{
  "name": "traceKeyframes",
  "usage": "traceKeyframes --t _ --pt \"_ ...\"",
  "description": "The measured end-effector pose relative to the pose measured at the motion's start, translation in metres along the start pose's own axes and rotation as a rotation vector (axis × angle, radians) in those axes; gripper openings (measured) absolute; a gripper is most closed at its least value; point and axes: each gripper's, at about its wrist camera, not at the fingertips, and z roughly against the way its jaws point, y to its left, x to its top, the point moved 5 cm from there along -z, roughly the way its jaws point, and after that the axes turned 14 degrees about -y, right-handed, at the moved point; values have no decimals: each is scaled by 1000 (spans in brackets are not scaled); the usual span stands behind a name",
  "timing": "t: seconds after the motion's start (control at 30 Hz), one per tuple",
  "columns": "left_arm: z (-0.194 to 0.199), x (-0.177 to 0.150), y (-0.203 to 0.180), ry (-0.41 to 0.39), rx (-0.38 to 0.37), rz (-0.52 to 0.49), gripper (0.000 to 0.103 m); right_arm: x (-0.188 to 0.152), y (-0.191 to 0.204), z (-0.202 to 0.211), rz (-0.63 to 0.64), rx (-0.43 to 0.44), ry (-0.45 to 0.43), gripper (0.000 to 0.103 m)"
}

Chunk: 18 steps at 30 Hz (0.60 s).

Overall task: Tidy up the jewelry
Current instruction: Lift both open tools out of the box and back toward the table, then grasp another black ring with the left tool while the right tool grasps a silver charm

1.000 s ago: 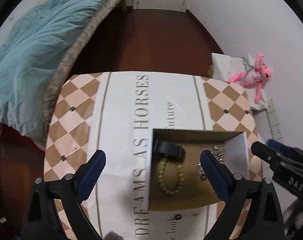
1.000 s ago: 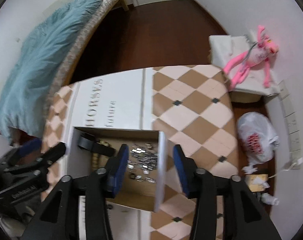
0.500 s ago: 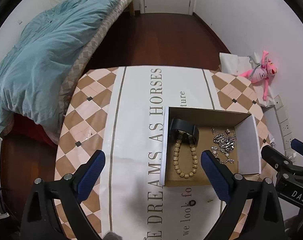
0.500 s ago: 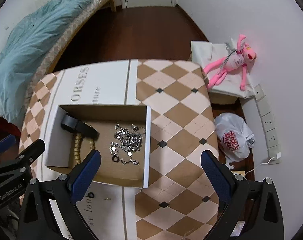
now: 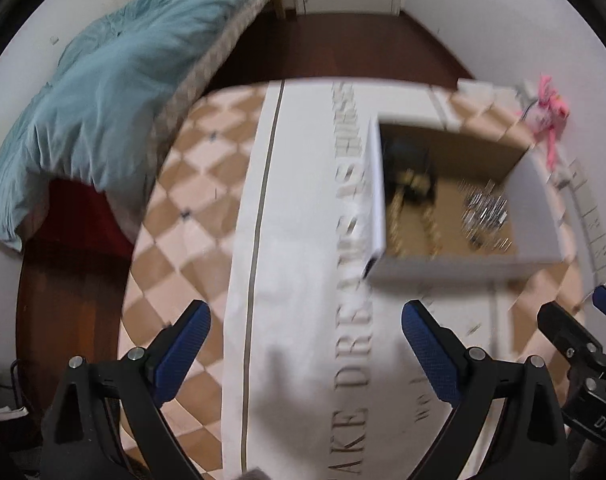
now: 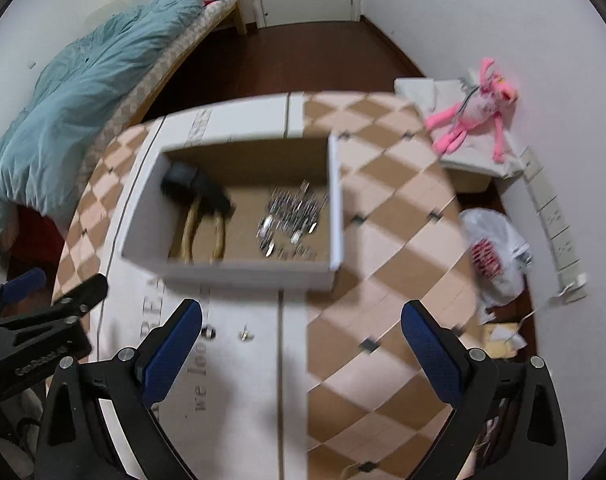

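A white cardboard box [image 6: 239, 272] with a brown inside stands on the table; it also shows in the left wrist view [image 5: 463, 270]. Inside lie a black band [image 6: 195, 188], a wooden bead bracelet [image 6: 203, 236] and a pile of silver jewelry [image 6: 295, 216]. Two small pieces [image 6: 245, 334] lie on the cloth in front of the box. My left gripper [image 5: 305, 344] is open and empty, near the table's front, left of the box. My right gripper [image 6: 301, 342] is open and empty, in front of the box.
The round table has a checkered cloth [image 6: 383, 240] with a white lettered band [image 5: 295, 240]. A bed with a teal quilt [image 5: 103, 92] stands at left. A pink plush toy [image 6: 475, 116] and a plastic bag [image 6: 495, 256] lie at right by the wall.
Both grippers have pulled back from the box and away from it. The right gripper opened wide after being narrow over the box. The view is blurred by motion.
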Motion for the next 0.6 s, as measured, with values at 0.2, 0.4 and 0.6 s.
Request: traceKeyframes --t 0.2,0.4,0.6 --pt "-25 -37 5 66 45 -28 97 -33 18 -30 8 63 29 54" --pt "-32 -45 7 81 46 -17 98 -47 32 -50 42 75 51 41" --pt "-32 -44 2 71 30 -20 97 -47 34 -47 69 73 23 9"
